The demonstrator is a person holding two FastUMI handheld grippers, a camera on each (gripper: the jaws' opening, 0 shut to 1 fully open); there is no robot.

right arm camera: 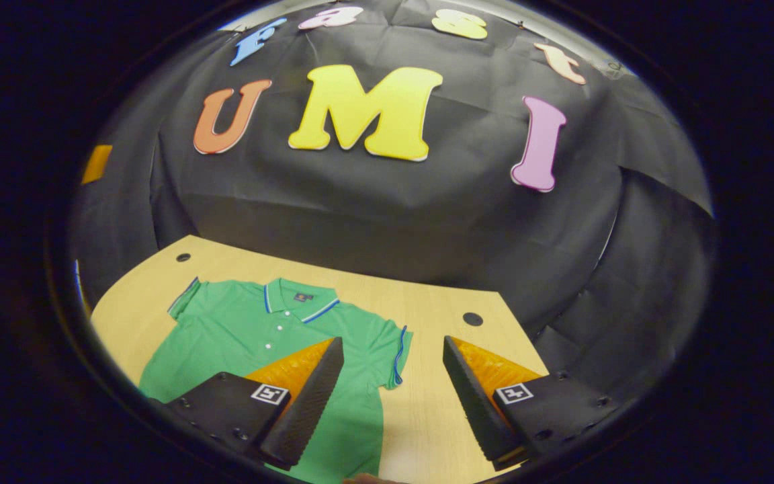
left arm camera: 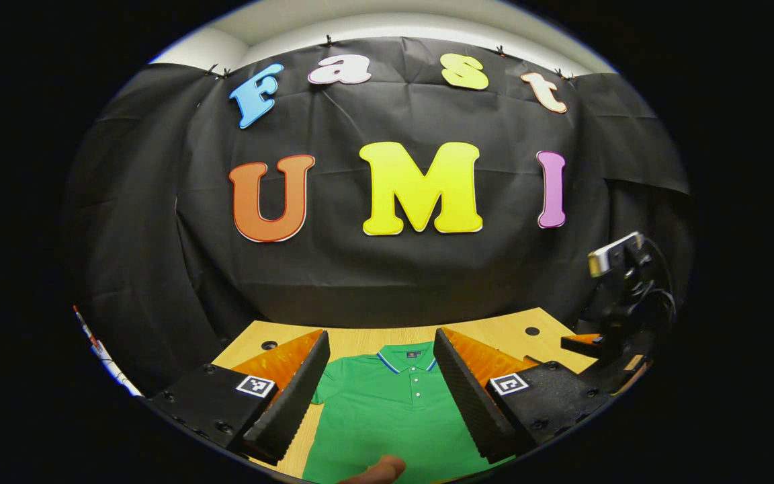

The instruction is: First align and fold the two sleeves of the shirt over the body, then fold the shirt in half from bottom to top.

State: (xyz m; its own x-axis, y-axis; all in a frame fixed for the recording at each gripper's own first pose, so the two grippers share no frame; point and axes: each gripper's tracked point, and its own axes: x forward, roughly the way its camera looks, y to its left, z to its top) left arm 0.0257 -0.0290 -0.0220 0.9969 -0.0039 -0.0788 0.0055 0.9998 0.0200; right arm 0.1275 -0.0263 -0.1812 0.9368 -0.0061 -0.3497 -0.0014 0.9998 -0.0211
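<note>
1. The green polo shirt [right arm camera: 273,336] lay flat on the wooden table [right arm camera: 427,302], collar toward the black wall, both short sleeves spread out to the sides — nothing folded over the body yet.
2. In the left gripper view the left gripper [left arm camera: 381,396] hung above the shirt [left arm camera: 387,403] with its jaws spread wide, the collar and button placket showing between them at 12 o'clock.
3. In the right gripper view the right gripper [right arm camera: 392,403] also had its jaws spread apart, holding nothing; one sleeve's trimmed edge sat between the fingers, the shirt body toward 9 o'clock.
4. The other gripper [left arm camera: 622,302] showed at 3 o'clock in the left gripper view — its jaw state could not be told there.
</note>
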